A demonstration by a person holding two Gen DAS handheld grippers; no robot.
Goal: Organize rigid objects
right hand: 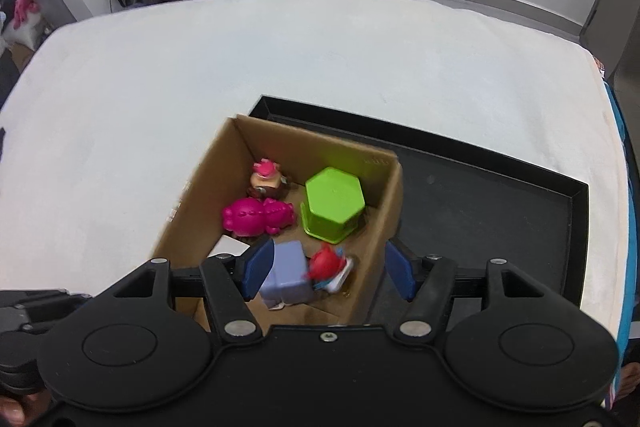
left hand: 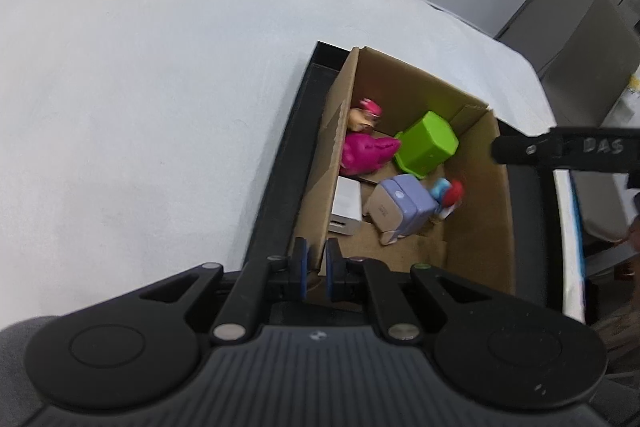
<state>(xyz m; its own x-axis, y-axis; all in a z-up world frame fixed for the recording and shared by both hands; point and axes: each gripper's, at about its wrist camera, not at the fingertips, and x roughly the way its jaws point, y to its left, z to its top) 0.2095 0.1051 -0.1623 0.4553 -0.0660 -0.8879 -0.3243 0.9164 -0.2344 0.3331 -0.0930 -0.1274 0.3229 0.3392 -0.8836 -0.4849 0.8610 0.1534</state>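
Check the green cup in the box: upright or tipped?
Tipped. The green cup lies in the cardboard box, flat hexagonal base facing the camera, rim lower.

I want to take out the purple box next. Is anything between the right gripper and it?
Nothing blocks it from above. The right gripper hangs open over the cardboard box, and the purple box lies below its jaws. A small red and blue toy lies against the purple box on the right.

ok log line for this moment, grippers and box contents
left gripper: shut on cardboard box wall | right gripper: open above box | in box: green cup, pink toy, purple block
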